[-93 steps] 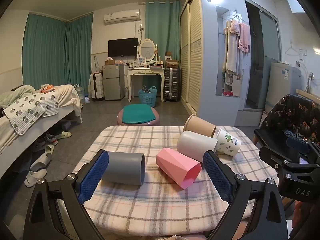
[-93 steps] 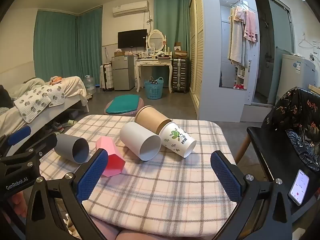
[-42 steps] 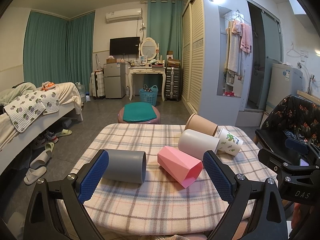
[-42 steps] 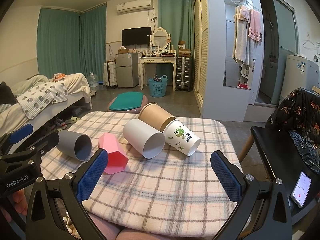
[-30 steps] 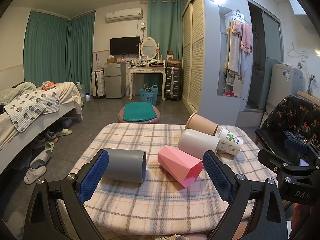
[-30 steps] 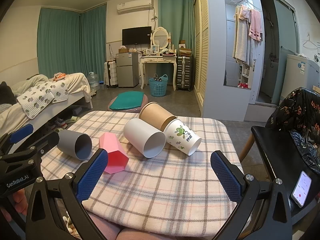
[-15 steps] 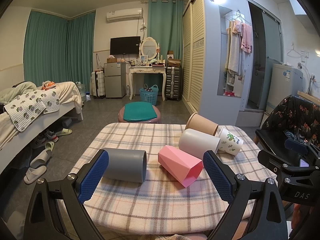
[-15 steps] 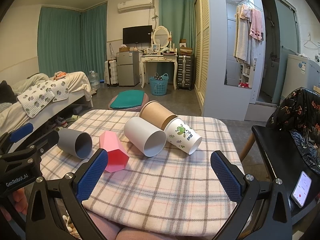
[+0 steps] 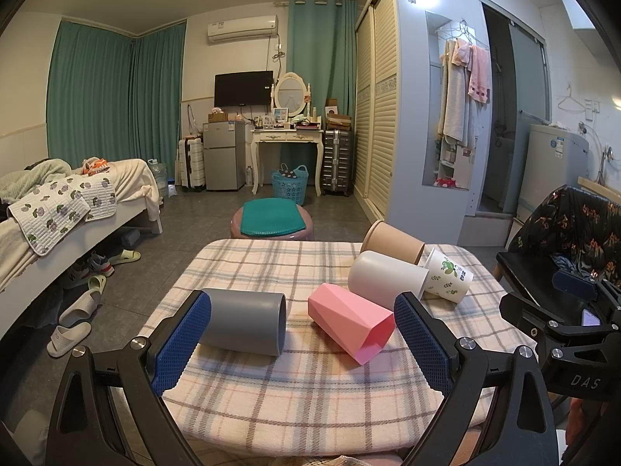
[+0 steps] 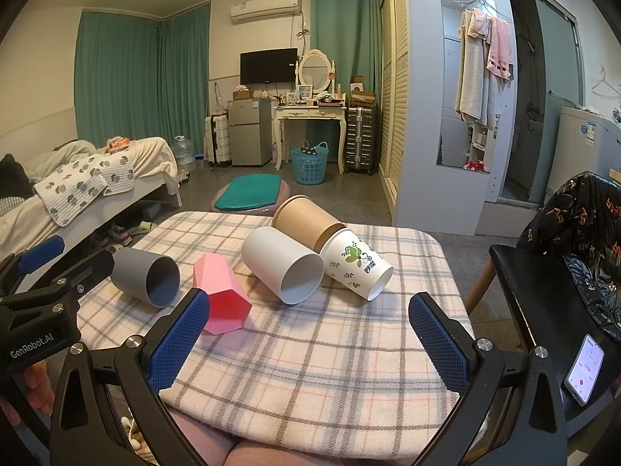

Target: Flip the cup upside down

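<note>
Left gripper (image 9: 302, 343): held low at the near edge of the table, jaws spread wide, nothing between the blue pads.
Right gripper (image 10: 308, 339): likewise spread wide and empty, held at the near edge, to the right of the left gripper.
Table (image 9: 310, 400): covered by a plaid cloth on which five cups are laid on their sides.
Grey cup (image 9: 244, 322): found at the left of the row, nearest the left gripper; its open mouth is turned toward the right.
Pink cup (image 9: 351, 322): faceted, laid just right of the grey cup with its mouth toward the near right; a gap is seen between the two.
White cup (image 10: 283, 268): placed behind and to the right of the pink cup, mouth toward the camera.
Brown paper cup (image 10: 306, 221): set farthest back, resting against the white cup.
Printed paper cup (image 10: 355, 264): white with green leaf motifs, at the right end; its base seems to be tucked into or against the brown cup's mouth, though contact cannot be confirmed.
Phone (image 10: 586, 369): lit screen, resting on a dark surface beside the table at right.
</note>
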The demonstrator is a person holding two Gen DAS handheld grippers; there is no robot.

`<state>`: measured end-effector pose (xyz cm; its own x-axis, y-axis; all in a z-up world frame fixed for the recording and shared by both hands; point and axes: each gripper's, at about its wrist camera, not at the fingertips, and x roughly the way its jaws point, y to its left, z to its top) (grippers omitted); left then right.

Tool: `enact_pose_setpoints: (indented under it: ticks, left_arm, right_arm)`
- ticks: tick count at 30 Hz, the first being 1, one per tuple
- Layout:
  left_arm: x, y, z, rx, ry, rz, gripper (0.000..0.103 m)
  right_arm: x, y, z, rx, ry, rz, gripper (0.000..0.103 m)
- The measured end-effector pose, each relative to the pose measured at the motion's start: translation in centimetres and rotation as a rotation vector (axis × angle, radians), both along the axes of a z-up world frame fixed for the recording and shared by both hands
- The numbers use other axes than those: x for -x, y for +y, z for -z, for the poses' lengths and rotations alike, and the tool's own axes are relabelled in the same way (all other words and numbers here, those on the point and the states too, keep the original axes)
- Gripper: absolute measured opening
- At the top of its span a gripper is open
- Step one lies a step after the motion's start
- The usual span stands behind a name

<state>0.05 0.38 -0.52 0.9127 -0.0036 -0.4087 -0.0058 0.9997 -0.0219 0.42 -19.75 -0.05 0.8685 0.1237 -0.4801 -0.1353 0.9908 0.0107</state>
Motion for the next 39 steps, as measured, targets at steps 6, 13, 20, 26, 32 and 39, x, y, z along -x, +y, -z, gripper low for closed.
enact_pose_setpoints:
  ticks: [6, 13, 20, 26, 32, 39]
  left_arm:
    - [0.0, 0.0, 0.0, 0.001, 0.001, 0.0, 0.098]
    - [-0.2, 0.4, 0.4, -0.001, 0.012, -0.006, 0.098]
    - [-1.0, 0.4, 0.1, -0.017, 0.035, -0.027, 0.098]
    - [-3.5, -0.3, -0.7, -0.025, 0.064, -0.058, 0.098]
    - [-7.1, -0.3, -0.9, -0.025, 0.102, -0.105, 0.098]
    - [-11.1, -0.6, -0.1, -0.048, 0.134, -0.122, 0.098]
  right_arm:
    - [0.0, 0.0, 0.0, -0.001, 0.001, -0.001, 0.103]
    - [-0.1, 0.0, 0.1, 0.002, 0.006, -0.01, 0.103]
    - [-1.5, -0.1, -0.6, 0.023, 0.019, -0.055, 0.103]
    - [-4.6, 0.1, -1.5, 0.072, 0.052, -0.152, 0.103]
    - [-10.1, -0.6, -2.3, 0.123, 0.097, -0.209, 0.103]
    - [-19.7, -1.0, -1.3, 0.14, 0.254, -0.298, 0.103]
